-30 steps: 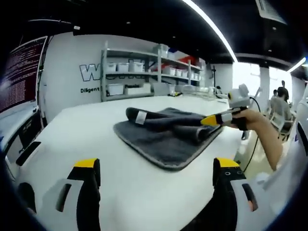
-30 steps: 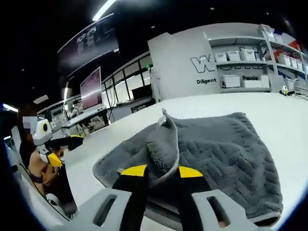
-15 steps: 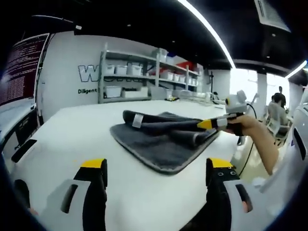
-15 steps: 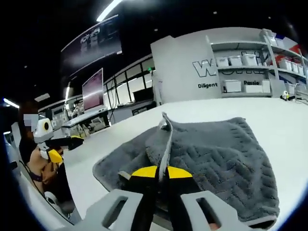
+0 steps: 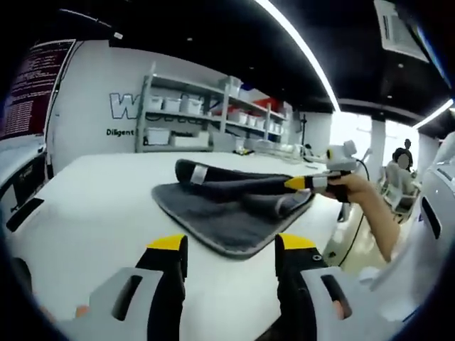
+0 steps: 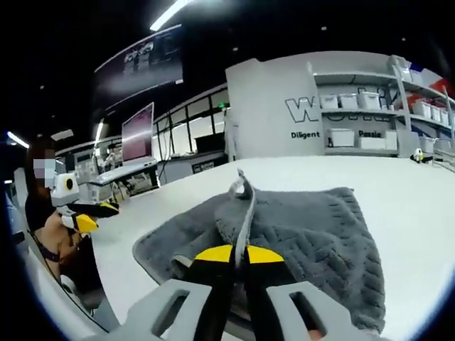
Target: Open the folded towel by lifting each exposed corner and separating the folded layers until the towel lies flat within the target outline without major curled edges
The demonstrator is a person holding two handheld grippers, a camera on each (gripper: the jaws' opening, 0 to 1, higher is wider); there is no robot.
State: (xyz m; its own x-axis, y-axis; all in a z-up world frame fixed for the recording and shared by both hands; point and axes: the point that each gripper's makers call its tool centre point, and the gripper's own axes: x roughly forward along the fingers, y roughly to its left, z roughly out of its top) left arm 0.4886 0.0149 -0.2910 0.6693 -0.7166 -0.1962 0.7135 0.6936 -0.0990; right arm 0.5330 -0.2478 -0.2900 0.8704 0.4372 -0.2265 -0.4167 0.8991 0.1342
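Right gripper (image 6: pixel 238 254) jaws pinching towel (image 6: pixel 306 231) corner, lifted.

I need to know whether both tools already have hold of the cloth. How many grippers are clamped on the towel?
1. The right gripper is shut on the towel at a raised corner. The left gripper is open above the table, short of the towel.

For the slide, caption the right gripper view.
Right tongs shut on a raised corner of the grey towel on the white table.

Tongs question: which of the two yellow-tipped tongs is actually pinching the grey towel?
The right tongs: their tips are closed on the grey towel's raised edge. The left tongs stand open, short of it.
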